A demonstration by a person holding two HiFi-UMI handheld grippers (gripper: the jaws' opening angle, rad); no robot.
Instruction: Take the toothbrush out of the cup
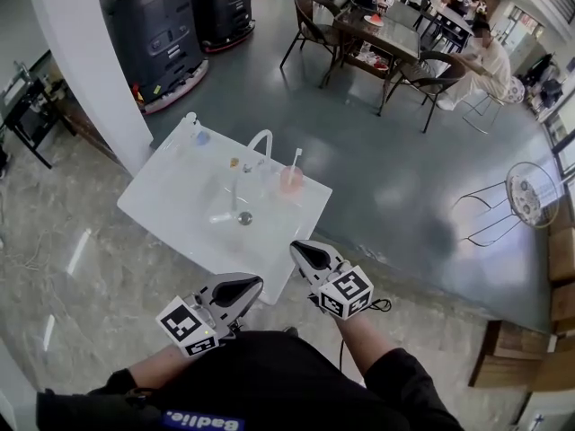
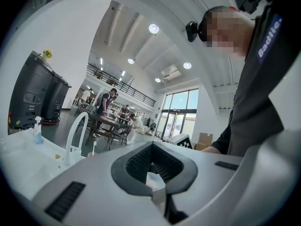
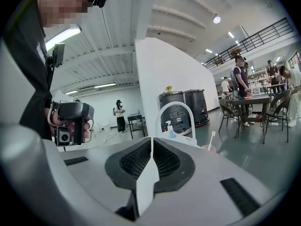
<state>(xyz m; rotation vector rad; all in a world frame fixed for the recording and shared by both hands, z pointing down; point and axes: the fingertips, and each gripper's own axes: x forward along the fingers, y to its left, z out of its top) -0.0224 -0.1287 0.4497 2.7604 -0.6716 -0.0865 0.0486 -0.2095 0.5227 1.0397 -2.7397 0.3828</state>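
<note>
A white toothbrush (image 1: pixel 296 159) stands upright in a pink cup (image 1: pixel 290 180) on the right side of the white sink counter (image 1: pixel 171 206), next to the arched tap (image 1: pixel 260 142). My left gripper (image 1: pixel 255 284) and right gripper (image 1: pixel 297 249) are both shut and hold nothing. They hover at the counter's near edge, well short of the cup. In the right gripper view the jaws (image 3: pixel 151 140) point toward the tap, with the toothbrush (image 3: pixel 212 137) and cup (image 3: pixel 209 148) to the right. In the left gripper view the jaws (image 2: pixel 151 148) are shut, and the toothbrush (image 2: pixel 94 147) stands small at far left.
A soap pump bottle (image 1: pixel 191 120) stands at the counter's far left corner by a white pillar (image 1: pixel 90 52). Two black machines (image 1: pixel 153 25) stand behind. Tables, chairs (image 1: pixel 314 25) and people (image 1: pixel 481 61) fill the grey floor beyond; a wire chair (image 1: pixel 503 206) is to the right.
</note>
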